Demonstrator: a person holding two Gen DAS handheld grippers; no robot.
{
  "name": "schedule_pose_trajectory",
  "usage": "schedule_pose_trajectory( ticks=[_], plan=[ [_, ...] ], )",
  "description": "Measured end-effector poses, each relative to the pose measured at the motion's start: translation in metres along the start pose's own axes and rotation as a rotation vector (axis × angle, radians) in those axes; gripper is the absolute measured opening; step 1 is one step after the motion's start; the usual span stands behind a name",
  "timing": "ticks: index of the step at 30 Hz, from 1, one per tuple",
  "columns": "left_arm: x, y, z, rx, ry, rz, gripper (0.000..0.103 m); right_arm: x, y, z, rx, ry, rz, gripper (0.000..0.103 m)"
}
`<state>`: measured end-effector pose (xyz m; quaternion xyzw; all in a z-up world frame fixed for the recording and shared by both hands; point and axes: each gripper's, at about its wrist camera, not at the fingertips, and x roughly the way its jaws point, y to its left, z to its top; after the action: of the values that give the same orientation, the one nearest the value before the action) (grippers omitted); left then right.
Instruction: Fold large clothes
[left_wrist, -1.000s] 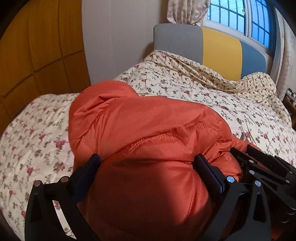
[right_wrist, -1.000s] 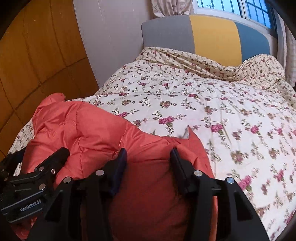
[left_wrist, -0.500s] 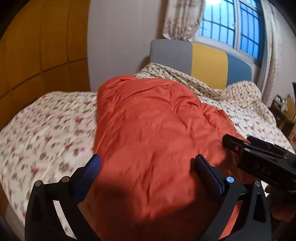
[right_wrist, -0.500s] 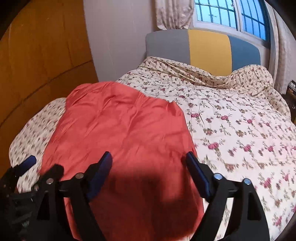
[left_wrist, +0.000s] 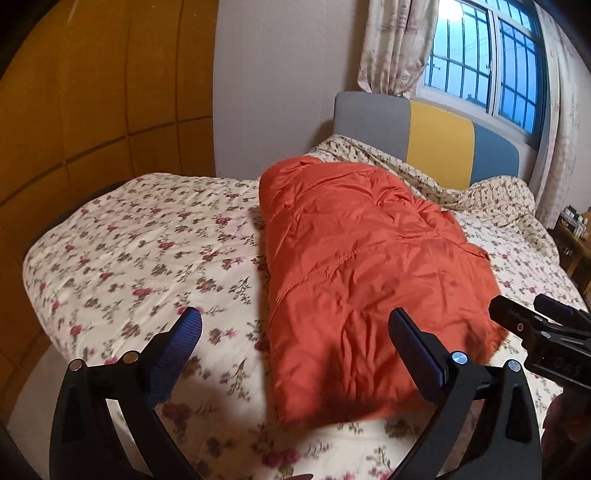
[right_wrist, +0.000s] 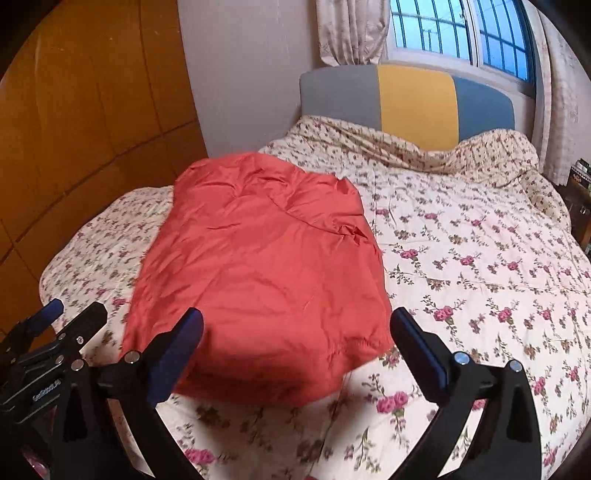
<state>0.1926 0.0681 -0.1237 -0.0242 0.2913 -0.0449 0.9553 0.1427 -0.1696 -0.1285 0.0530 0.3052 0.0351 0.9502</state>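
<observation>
**Jacket let go — fold laid down**

Orange jacket (left_wrist: 362, 280) lies doubled over on the floral quilt (left_wrist: 147, 266), released a second ago. Left gripper (left_wrist: 295, 343) gapes empty; right gripper (right_wrist: 295, 332) — jaws opening — holds nothing. Both have backed off, so this fold looks finished.

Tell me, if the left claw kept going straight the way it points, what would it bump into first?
Most likely the near left edge of the folded orange jacket lying on the floral quilt. The left claw is open and empty; depth is hard to judge.
</observation>
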Motion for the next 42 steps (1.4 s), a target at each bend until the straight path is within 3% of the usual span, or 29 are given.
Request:
schedule_pose_trajectory(
  ticks=[5,12,42],
  plan=[
    [-0.024,0.006,-0.004,-0.004,-0.015,0.042,0.1,-0.026,0.006,-0.01,-0.005,-0.029,-0.041,0.101],
    [-0.053,0.002,-0.012,0.043,-0.051,0.062,0.1,-0.048,0.01,-0.024,-0.005,-0.05,-0.036,0.101],
    [-0.058,-0.003,-0.017,0.049,-0.033,0.037,0.1,-0.054,0.004,-0.026,-0.003,-0.051,-0.051,0.101]
  ],
)
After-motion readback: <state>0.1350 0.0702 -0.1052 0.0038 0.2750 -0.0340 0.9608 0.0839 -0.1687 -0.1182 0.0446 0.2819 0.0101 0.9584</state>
